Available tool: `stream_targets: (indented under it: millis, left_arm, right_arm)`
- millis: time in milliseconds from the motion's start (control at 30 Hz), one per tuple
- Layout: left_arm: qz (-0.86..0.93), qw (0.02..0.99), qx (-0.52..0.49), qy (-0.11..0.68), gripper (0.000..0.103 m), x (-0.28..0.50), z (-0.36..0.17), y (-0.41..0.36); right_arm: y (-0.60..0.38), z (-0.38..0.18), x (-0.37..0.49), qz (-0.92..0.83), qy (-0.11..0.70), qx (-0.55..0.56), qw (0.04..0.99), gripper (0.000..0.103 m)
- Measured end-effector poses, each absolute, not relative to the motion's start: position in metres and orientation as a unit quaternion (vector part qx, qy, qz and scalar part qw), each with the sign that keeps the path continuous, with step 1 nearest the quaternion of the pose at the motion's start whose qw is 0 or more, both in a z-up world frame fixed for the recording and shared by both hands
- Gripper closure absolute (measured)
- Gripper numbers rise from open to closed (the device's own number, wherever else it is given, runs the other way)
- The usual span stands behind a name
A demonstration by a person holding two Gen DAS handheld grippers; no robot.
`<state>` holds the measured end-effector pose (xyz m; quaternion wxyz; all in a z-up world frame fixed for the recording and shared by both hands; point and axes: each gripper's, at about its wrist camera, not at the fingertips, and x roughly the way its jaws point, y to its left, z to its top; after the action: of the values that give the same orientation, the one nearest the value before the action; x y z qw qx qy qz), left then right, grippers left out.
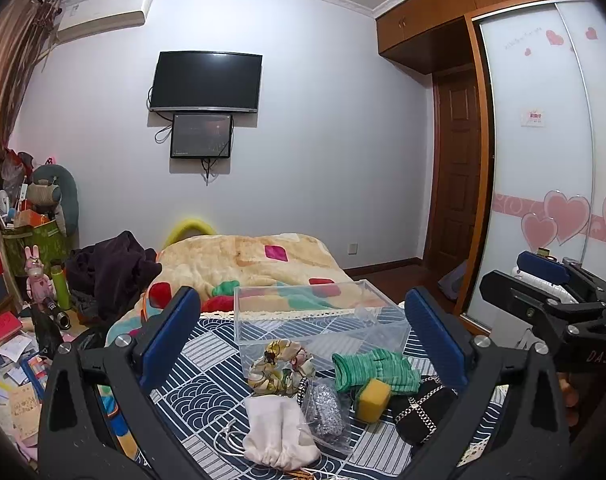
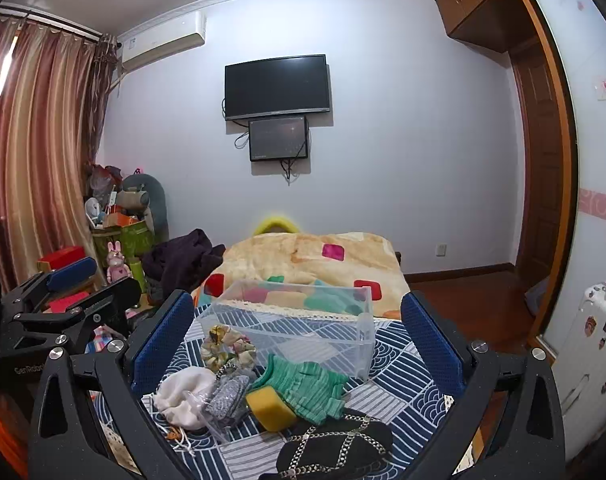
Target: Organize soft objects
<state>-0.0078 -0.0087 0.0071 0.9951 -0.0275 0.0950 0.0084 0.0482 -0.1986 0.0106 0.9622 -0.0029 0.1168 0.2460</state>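
Note:
Soft items lie on a blue patterned cloth (image 1: 207, 376) before a clear plastic box (image 1: 315, 320): a white drawstring pouch (image 1: 279, 432), a floral scrunchie (image 1: 281, 366), a silver mesh item in a plastic bag (image 1: 323, 408), green knit gloves (image 1: 375, 370), a yellow sponge (image 1: 373, 400) and a black chained pouch (image 1: 419, 412). My left gripper (image 1: 303, 336) is open and empty above them. My right gripper (image 2: 299, 340) is open and empty above the same pile: pouch (image 2: 183, 398), scrunchie (image 2: 227, 346), gloves (image 2: 307, 388), sponge (image 2: 271, 408), black pouch (image 2: 335, 452), box (image 2: 299, 324).
A bed with a cream patchwork blanket (image 1: 255, 260) lies behind the box. Dark clothes (image 1: 111, 272) and clutter (image 1: 27, 280) pile up at the left. A wardrobe with heart stickers (image 1: 543, 160) stands right. A white cabinet (image 2: 591, 344) is at the far right.

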Motion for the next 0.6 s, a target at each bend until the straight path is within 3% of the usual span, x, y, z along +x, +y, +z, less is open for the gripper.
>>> stream_targets:
  millis: [600]
  left_arm:
    - [0.012, 0.996, -0.027, 0.087, 0.0, -0.011, 0.008, -0.0067]
  right_arm:
    - [-0.1989, 0.0099, 0.0459, 0.247, 0.11, -0.002, 0.963, 0.0]
